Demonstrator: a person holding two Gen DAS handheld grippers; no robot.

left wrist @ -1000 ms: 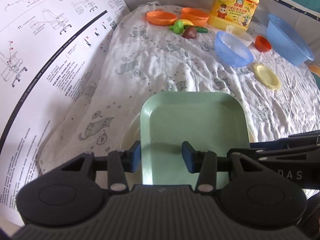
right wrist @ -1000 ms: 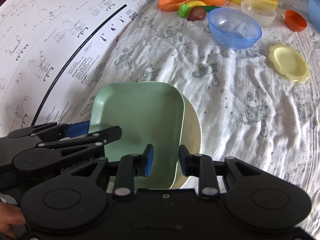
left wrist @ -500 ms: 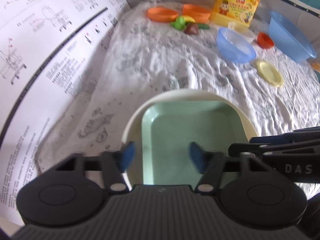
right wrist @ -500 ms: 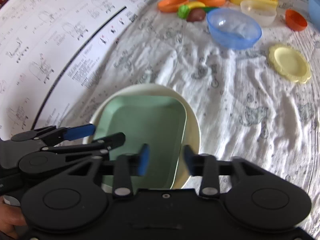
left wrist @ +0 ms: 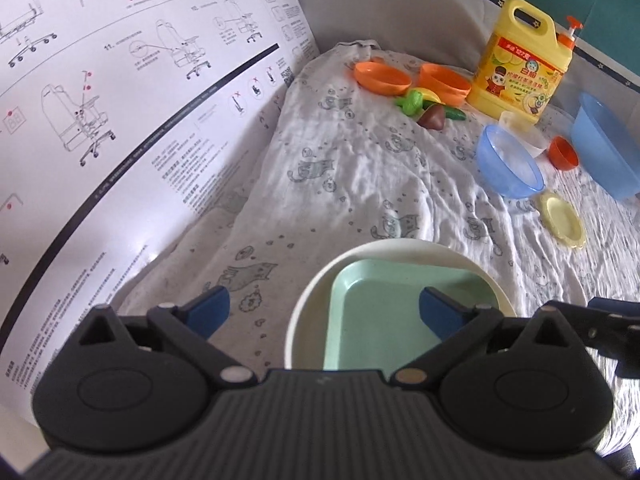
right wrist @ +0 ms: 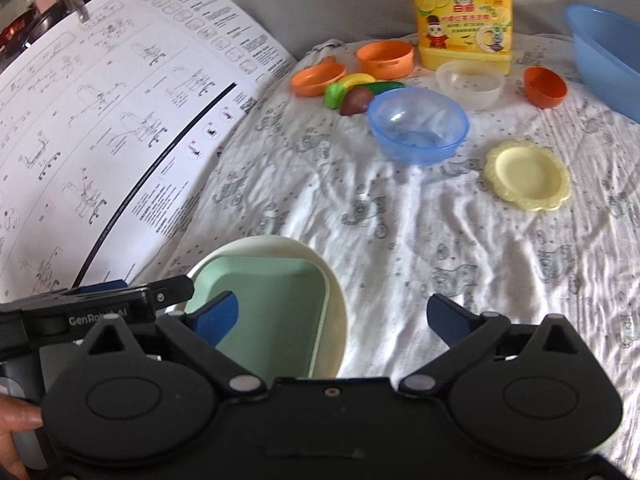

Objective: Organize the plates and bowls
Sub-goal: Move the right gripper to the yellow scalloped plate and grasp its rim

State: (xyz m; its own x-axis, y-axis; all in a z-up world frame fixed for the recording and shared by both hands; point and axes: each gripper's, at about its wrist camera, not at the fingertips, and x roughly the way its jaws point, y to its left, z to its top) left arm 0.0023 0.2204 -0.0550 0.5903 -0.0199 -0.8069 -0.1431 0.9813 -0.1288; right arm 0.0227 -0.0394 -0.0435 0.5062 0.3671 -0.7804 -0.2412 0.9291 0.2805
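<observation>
A pale green square plate (left wrist: 384, 312) lies inside a cream round plate (left wrist: 400, 250) on the printed cloth, close in front of both grippers. My left gripper (left wrist: 324, 310) hovers over the stack's left edge. Its jaws are opening wide and its pads touch nothing. In the right wrist view the green plate (right wrist: 272, 304) and cream plate (right wrist: 280, 246) sit low and left. My right gripper (right wrist: 331, 316) spans their right rim, its jaws opening with nothing pressed between the pads.
Farther back are a blue bowl (right wrist: 418, 126), a small yellow plate (right wrist: 528, 176), a clear bowl (right wrist: 470, 84) and a small orange bowl (right wrist: 545, 86). A blue basin (right wrist: 604, 52), a yellow detergent bottle (right wrist: 464, 16), orange dishes and toy vegetables are there too. A large instruction sheet (left wrist: 120, 120) lies left.
Both grippers let go of the green plate, opened wide and drew up and back. The green plate now rests inside the cream plate.
</observation>
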